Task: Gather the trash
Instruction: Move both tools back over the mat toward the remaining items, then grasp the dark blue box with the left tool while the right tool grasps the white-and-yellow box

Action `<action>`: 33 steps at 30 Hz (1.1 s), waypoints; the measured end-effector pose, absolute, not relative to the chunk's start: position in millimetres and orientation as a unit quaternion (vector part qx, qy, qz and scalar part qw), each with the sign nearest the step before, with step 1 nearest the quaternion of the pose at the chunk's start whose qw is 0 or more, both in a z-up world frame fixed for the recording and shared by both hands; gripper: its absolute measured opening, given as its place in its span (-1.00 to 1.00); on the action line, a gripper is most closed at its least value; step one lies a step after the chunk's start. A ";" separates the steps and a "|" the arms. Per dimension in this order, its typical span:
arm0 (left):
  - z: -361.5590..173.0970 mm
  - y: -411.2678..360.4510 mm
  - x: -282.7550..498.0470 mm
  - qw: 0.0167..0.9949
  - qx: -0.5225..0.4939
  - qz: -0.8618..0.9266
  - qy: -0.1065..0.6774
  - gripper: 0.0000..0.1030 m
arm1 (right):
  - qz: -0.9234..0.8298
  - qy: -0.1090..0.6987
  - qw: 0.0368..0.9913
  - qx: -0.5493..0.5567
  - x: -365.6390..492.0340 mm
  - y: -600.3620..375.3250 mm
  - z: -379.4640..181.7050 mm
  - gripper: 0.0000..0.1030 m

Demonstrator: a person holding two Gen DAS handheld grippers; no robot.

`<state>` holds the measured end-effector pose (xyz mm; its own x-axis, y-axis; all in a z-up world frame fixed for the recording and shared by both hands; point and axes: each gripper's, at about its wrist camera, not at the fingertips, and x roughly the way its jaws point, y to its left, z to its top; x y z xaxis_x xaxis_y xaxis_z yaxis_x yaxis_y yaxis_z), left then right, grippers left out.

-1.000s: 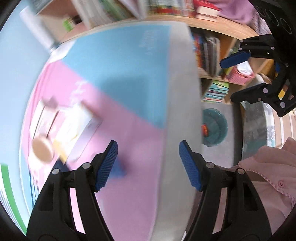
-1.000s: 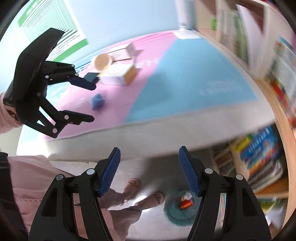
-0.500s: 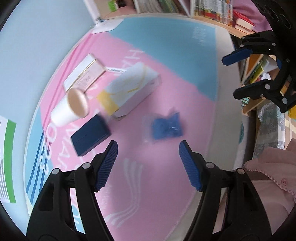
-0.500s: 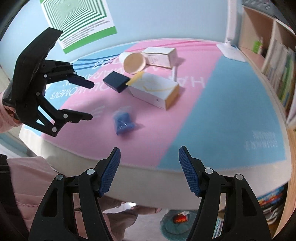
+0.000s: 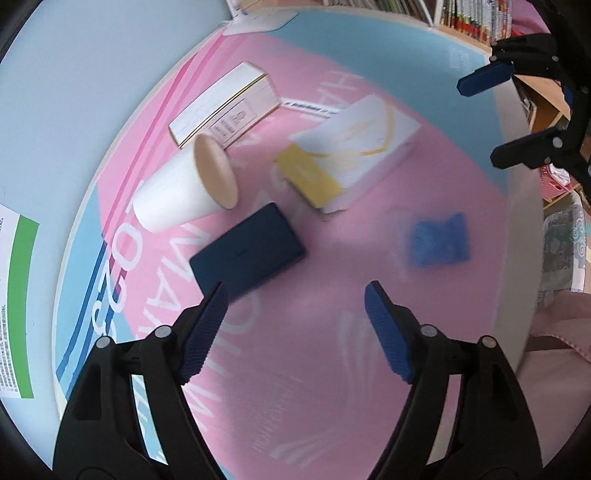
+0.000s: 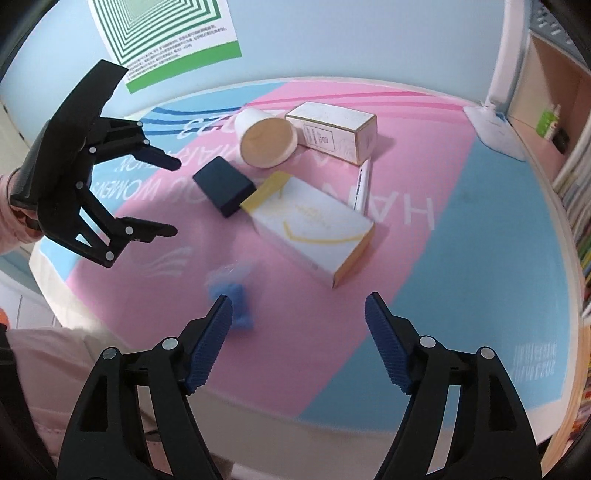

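Note:
Trash lies on a pink and blue table mat [image 5: 295, 369]. A white paper cup [image 5: 184, 195] lies on its side, also in the right wrist view [image 6: 266, 138]. Beside it are a dark blue box [image 5: 247, 251], a white and yellow box [image 5: 347, 147], a white and pink box [image 5: 225, 107] and a crumpled blue wrapper [image 5: 439, 240]. My left gripper [image 5: 295, 328] is open and empty above the mat, near the dark blue box [image 6: 223, 184]. My right gripper [image 6: 297, 339] is open and empty, its left finger just in front of the blue wrapper [image 6: 231, 291].
A bookshelf [image 5: 480, 18] stands past the table's far side. A green striped poster [image 6: 162, 37] hangs on the blue wall. A white lamp base [image 6: 495, 122] stands at the mat's far corner. The white and yellow box [image 6: 314, 229] and the white and pink box [image 6: 332, 129] sit mid-table.
Both grippers have swung from the table edge and floor to over the table. The trash now sits closer and lower in both views. Both stay open.

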<state>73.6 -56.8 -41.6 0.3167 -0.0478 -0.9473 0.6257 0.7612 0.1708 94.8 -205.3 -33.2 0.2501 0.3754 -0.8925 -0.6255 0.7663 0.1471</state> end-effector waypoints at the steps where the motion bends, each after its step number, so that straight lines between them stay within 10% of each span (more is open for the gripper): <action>1: -45.8 -53.8 78.8 0.764 0.270 -0.219 0.544 0.46 | 0.321 0.524 0.779 -0.124 100.3 -203.1 -35.0 0.47; 24: -90.5 -32.5 130.8 0.733 0.302 -0.276 0.543 0.80 | 0.366 0.550 0.720 -0.214 172.7 -150.1 -95.2 0.71; 33: -90.9 -17.5 141.2 0.726 0.274 -0.302 0.554 0.53 | 0.378 0.549 0.721 -0.190 175.2 -145.7 -95.7 0.53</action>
<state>141.2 -17.5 -90.9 0.2042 -0.1352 -0.9695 0.7430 0.6663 0.0636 175.2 -145.7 -95.7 0.1121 0.3359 -0.9352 -0.7532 0.6426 0.1405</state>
